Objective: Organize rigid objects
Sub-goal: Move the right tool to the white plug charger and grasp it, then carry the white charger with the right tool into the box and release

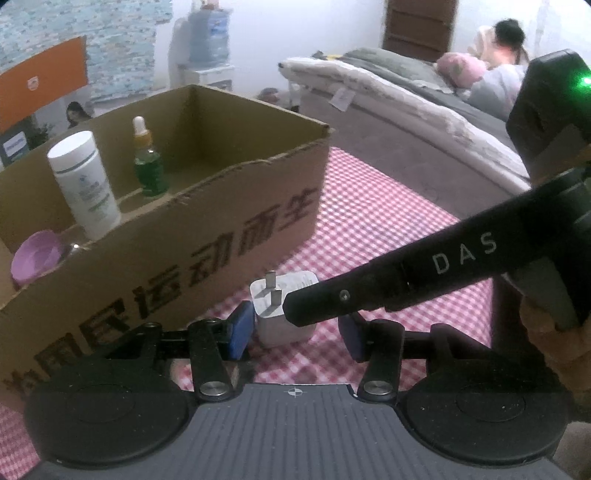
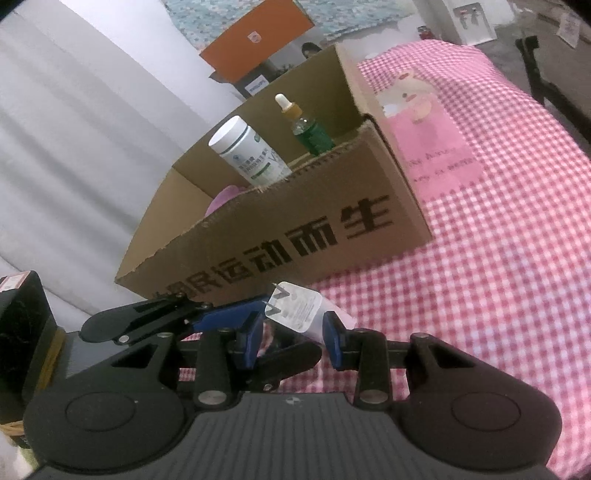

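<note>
White charger plug (image 1: 282,314), prongs up, standing on the pink-and-white checked cloth (image 1: 369,221) just in front of the long printed wall of the cardboard box (image 1: 207,236).

Left gripper (image 1: 295,332): jaws set wide, one blue pad (image 1: 242,328) close beside the plug's left face, the other pad well clear on its right; nothing is clamped. A black finger of the right gripper (image 1: 406,280), lettered "DAS", crosses in from the right edge and lies against the plug's upper right side.

Right wrist view: right gripper (image 2: 291,336) with jaws spread wide, the plug (image 2: 295,306) seen between and ahead of its blue pads (image 2: 334,341); small grey print on the plug's face is too fine to read. Whether a pad touches the plug cannot be told here. The left gripper's blue-tipped finger (image 2: 229,315) reaches the plug from the left.

Box wall: large dark Chinese characters, the last four reading "运动而生"; the top edge is torn and ragged. Inside stand a white cylindrical bottle (image 1: 85,184) with a small blue-and-green label, illegible, and a green dropper bottle (image 1: 147,162) with a white bulb and yellow collar; a purple bowl (image 1: 37,254) lies at the box's left end.

Behind the box: an orange carton (image 2: 255,33) with a small white logo, and a blue "PHILIPS" tag (image 2: 256,85). A pink printed panel (image 2: 432,147) on the cloth beside the box's right end carries a cartoon figure and blurred script.
</note>
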A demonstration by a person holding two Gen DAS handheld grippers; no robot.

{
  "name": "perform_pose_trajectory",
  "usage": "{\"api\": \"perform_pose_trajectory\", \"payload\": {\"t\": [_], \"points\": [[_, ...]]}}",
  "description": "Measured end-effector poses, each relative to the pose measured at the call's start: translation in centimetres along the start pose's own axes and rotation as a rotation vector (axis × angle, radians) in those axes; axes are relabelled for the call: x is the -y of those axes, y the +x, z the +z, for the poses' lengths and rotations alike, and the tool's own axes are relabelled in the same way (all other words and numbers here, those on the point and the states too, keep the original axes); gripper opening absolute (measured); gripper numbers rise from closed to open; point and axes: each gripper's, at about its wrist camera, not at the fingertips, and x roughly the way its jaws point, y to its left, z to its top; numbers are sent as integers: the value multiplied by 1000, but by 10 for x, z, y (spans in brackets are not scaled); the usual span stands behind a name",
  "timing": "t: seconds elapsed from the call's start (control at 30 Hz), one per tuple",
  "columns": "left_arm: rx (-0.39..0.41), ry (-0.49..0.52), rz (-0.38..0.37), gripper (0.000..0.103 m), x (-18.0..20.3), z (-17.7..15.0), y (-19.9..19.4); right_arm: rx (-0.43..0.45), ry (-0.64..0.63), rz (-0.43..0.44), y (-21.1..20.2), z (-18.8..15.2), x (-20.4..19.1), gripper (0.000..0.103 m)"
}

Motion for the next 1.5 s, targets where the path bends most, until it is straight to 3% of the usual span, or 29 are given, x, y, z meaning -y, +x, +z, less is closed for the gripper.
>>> {"api": "perform_pose_trajectory", "payload": {"t": [0.53,0.63,1.5], "points": [[-26,1,30,51,6,5,18,24,110,-9,-15,-9,30,38],[-22,0,38,44,7,5,20,24,121,-2,-10,-8,30,38],[26,0,35,43,15,13,-1,59,96,-20,-28,-10,12,39]]}}
